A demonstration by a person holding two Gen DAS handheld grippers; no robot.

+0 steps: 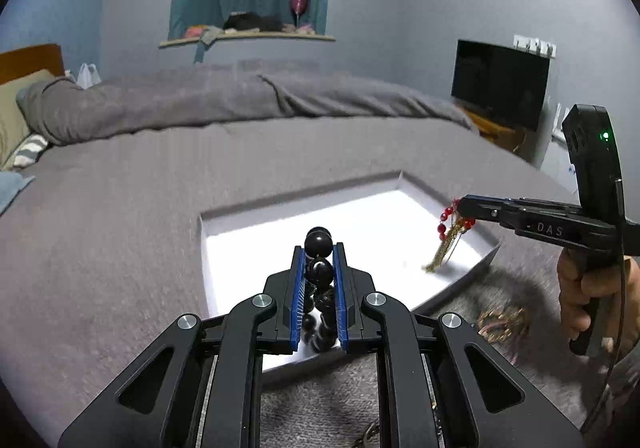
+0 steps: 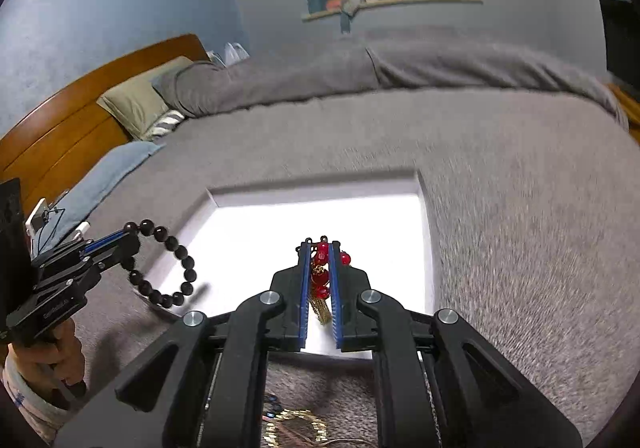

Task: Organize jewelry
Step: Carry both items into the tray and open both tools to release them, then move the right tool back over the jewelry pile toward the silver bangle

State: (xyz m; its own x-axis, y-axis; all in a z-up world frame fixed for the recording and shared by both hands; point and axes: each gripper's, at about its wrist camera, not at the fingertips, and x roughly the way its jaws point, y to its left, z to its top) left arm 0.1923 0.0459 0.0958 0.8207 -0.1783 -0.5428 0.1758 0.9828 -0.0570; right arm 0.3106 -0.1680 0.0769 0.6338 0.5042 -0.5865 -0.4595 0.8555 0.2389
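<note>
Bed (image 1: 120, 208) with a grey cover fills the scene, a folded grey duvet (image 1: 240, 96) along its far side and a wooden headboard (image 2: 80, 108) with pillows (image 2: 136, 108) at the far left. White shallow tray (image 1: 360, 216) lies on the cover near the viewer. Left tongs (image 1: 319, 248) are pinched on a dark beaded bracelet (image 2: 176, 248), whose loop hangs over the tray's left edge. Right tongs (image 2: 320, 248) are pressed together on a red-bead piece with gold tassel (image 1: 448, 236); it dangles above the tray's right part, and whether the tassel end touches the floor of the tray cannot be told. A hand (image 1: 588, 296) grips the right tool's handle. More gold jewelry (image 1: 500, 324) lies heaped on the cover, just near of the tray's right corner.
</note>
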